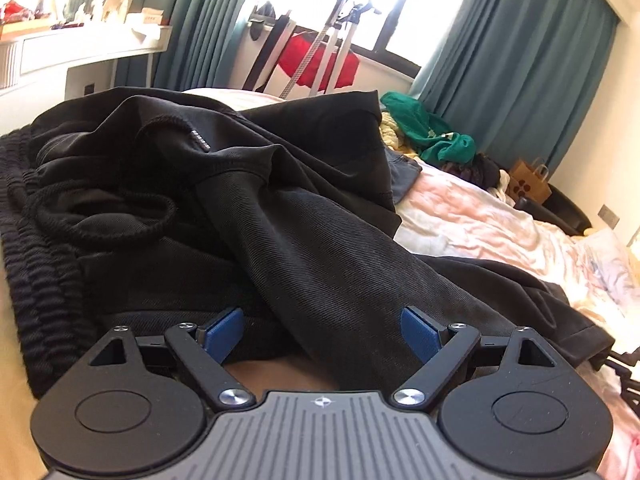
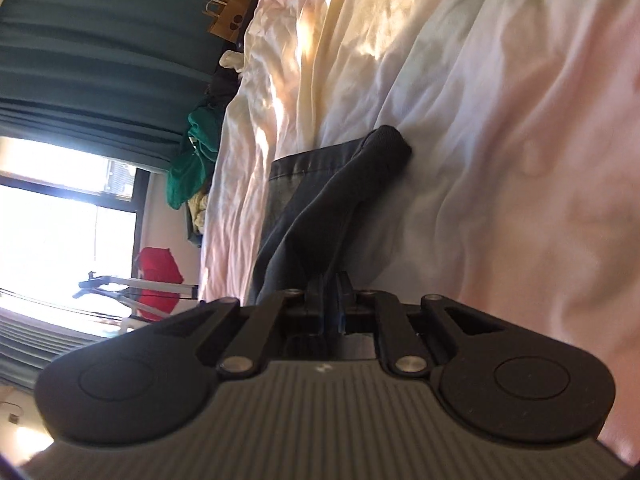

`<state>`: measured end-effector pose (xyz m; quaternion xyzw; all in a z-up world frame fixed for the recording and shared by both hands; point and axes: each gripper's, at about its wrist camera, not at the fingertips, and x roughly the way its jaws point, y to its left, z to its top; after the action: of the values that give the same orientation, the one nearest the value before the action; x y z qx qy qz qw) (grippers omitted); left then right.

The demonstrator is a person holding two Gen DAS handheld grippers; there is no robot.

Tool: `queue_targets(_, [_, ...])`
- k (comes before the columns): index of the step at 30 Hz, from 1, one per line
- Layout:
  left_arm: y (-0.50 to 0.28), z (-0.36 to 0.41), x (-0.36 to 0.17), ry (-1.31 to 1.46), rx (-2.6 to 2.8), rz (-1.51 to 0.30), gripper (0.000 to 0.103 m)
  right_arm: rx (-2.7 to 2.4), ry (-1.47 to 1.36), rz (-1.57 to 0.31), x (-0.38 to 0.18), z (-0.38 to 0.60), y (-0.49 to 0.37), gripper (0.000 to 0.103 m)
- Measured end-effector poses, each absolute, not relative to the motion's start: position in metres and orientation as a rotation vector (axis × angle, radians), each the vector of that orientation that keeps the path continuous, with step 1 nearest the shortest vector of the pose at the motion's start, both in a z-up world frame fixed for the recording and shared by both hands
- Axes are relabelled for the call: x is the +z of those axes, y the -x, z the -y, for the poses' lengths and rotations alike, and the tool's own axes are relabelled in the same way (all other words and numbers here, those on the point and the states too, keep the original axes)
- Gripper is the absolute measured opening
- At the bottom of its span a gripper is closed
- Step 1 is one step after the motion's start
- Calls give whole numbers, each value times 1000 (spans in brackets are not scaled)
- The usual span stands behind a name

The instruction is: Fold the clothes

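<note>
Black trousers [image 1: 248, 208] sprawl rumpled on the bed [image 1: 480, 220] right under your left gripper [image 1: 323, 334], its fingers apart. Soft, limp, fairly heavy: grip hems or the waistband. Your right gripper [image 2: 329, 300] is clamped on dark cloth [image 2: 320, 200]. Far off, a paper bag [image 1: 529, 184]; contents unseen.

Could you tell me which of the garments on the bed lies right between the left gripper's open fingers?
The black ribbed-waistband drawstring garment, spread directly ahead of the left gripper. The crumpled green garment and the cream knit piece lie heaped far off by the teal curtain.
</note>
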<state>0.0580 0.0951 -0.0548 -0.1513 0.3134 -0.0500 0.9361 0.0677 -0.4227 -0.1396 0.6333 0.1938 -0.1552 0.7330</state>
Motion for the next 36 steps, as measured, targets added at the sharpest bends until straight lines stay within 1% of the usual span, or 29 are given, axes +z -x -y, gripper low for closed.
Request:
queue_targets(2, [-54,-96,-53,319,-97,-636,88,-295,-1433,-410,-141,424,-69,33])
queue_targets(3, [-53,-96,-52,321,-95,-633,88,-268,-1458,-401,-142,425,-70,50])
queue_targets(4, [-53,-96,-51,322,-91,-629,88,-260,-1481,-385,-143,425,-69,63])
queue_targets(5, [-54,-95,-51,320,-87,-627,88,-263,-1504,-364,-144,426,-68,66])
queue_targets(9, [-60,-87,-58,280,-63,-643,88,-239,-1528,-394,-149,425,-78,66])
queue_targets(12, [-64,-82,-63,252,-51,-649,88,-259,-1519,-398,-157,429,-89,65])
queue_targets(13, [-65,-80,-64,241,-50,-643,88,-269,-1514,-402,-161,429,-94,62])
queue_targets(14, [-66,-78,-64,230,-50,-638,89,-272,-1512,-412,-165,429,-100,55])
queue_targets(15, [-66,-76,-65,219,-52,-636,90,-273,-1509,-421,-169,429,-107,54])
queue_targets(16, [-67,-74,-65,210,-53,-633,90,-273,-1507,-429,-173,429,-113,48])
queue_targets(17, [-67,-74,-65,208,-53,-632,90,-278,-1495,-433,-175,429,-119,38])
queue_targets(18, [-67,-73,-65,206,-52,-630,90,-283,-1470,-436,-175,429,-124,31])
queue_targets(19, [-67,-73,-65,204,-51,-629,90,-284,-1440,-442,-174,430,-129,17])
queue_targets(20, [-67,-72,-65,202,-50,-627,90,-283,-1416,-444,-171,432,-133,8])
queue_targets(22, [-67,-71,-65,198,-45,-619,90,-272,-1374,-425,-159,434,-136,7])
queue_targets(24, [-61,-77,-56,219,-14,-561,89,-265,-1326,-382,-144,434,-135,7])
queue_targets(26, [-56,-86,-46,259,8,-503,91,-294,-1267,-377,-135,433,-136,7])
queue_targets(28, [-53,-98,-42,342,-6,-509,91,-333,-1243,-388,-137,432,-137,7])
queue_targets(34, [-52,-136,-54,615,8,-695,91,-360,-1243,-406,-145,431,-134,7])
queue_targets(36, [-47,-151,-61,722,19,-723,91,-351,-1248,-407,-145,431,-132,7])
